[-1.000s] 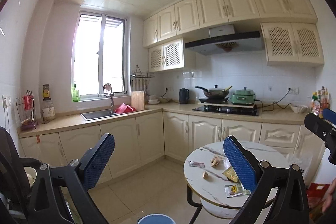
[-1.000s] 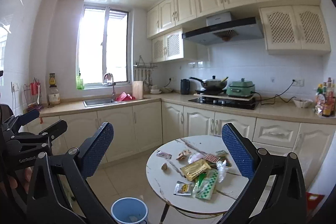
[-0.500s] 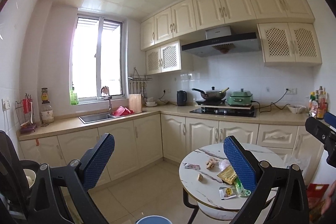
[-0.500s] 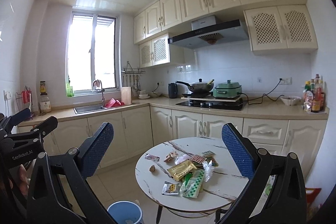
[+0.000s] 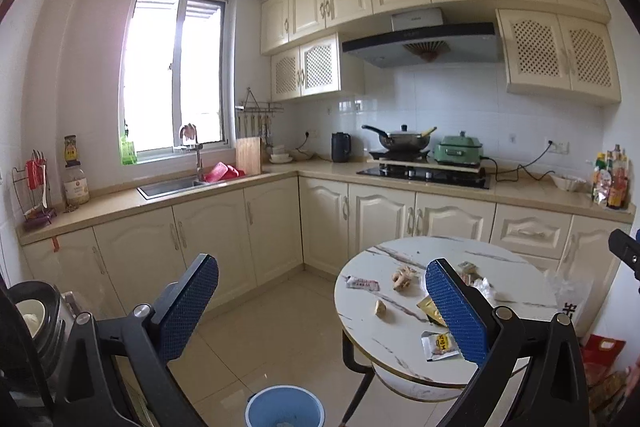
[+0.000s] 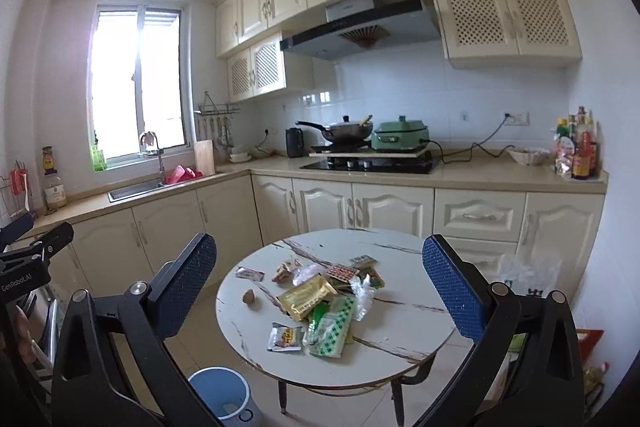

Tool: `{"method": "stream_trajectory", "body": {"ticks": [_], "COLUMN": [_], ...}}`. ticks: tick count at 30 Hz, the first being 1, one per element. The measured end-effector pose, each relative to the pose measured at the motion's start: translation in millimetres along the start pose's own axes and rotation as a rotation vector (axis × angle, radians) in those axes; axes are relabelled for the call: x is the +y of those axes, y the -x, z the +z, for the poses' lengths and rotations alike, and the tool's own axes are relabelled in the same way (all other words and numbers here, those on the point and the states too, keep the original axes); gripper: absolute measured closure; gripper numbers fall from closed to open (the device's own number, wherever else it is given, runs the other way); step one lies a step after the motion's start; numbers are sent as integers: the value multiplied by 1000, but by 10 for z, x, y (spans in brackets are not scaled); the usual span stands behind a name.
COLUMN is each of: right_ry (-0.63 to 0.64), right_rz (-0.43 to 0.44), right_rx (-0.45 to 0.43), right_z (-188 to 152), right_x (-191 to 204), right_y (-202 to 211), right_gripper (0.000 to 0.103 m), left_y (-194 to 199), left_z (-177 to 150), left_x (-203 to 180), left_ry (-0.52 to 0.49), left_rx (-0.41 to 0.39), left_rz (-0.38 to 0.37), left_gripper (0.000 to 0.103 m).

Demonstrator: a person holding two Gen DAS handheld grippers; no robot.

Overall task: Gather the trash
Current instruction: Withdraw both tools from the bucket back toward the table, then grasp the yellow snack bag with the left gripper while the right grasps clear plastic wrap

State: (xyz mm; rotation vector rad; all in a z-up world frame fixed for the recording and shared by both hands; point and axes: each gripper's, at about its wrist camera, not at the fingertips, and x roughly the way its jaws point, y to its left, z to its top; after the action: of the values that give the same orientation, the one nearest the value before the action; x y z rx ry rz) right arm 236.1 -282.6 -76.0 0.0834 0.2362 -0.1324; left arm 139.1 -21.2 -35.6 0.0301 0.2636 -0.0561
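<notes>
Kitchen counter (image 6: 460,177): runs in an L along the far walls, from 9 o'clock round to 3 o'clock, with sink (image 6: 136,189), hob and cream cupboards below.
Round table (image 6: 400,331): white marble-look top on dark legs, at the centre of the right wrist view; at 4 o'clock in the left wrist view (image 5: 404,359).
Blue bin (image 6: 218,397): on the floor at 7 o'clock of the table, just beside its leg; open at the top; at 6 o'clock in the left wrist view (image 5: 285,407).
Right gripper (image 6: 320,295): fingers spread wide, blue pads well apart, nothing between them; it hovers above and short of the table.
Left gripper (image 5: 320,311): jaws also fully apart and holding nothing; its right pad overlaps the table's trash in view.
Trash pile (image 6: 332,299): wrappers clustered at the table's middle, touching and overlapping.
Green checked packet (image 6: 330,327): at 6 o'clock of the pile.
Gold packet (image 6: 306,295): in the pile's middle, partly over the green one.
Small silver sachet (image 6: 285,337): at 7 o'clock, just beside the green packet.
Red-and-white wrapper (image 6: 250,273): alone at 10 o'clock.
Ginger piece (image 6: 250,297): apart from the pile at 9 o'clock.
</notes>
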Motion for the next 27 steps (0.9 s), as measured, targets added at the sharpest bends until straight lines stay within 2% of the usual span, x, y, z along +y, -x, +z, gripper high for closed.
{"method": "stream_trajectory", "body": {"ticks": [6, 9, 12, 18, 21, 23, 25, 27], "right_ry": [-29, -45, -66, -88, -97, -104, -106, -104], "right_rz": [-51, -70, -85, -103, -110, -111, -116, -113], "right_rx": [173, 255, 313, 393, 420, 439, 454, 469], "right_z": [-406, -610, -774, -995, -1049, -1096, -1110, -1134], "right_x": [-319, -455, -585, -831, -942, -1027, -1077, -1119], "right_y": [-667, -987, -1247, -1693, -1896, -2019, -2141, -2261], "right_gripper": [0, 0, 0, 0, 0, 0, 0, 0], "left_y": [-936, -1425, -1899, -2806, -3267, -3543, -3792, -4011], "left_z": [-20, -2, -7, -93, -122, -169, -226, -262], "left_x": [-204, -407, -702, -1467, -1756, -1875, -1972, -2043], "left_ry": [-2, -27, -84, -267, -322, -355, -384, -404], "left_rx": [163, 232, 278, 347, 371, 392, 415, 435], "left_rz": [-50, -117, -203, -332, -362, -349, -346, -350], "left_gripper": [1, 1, 1, 1, 1, 2, 10, 12]}}
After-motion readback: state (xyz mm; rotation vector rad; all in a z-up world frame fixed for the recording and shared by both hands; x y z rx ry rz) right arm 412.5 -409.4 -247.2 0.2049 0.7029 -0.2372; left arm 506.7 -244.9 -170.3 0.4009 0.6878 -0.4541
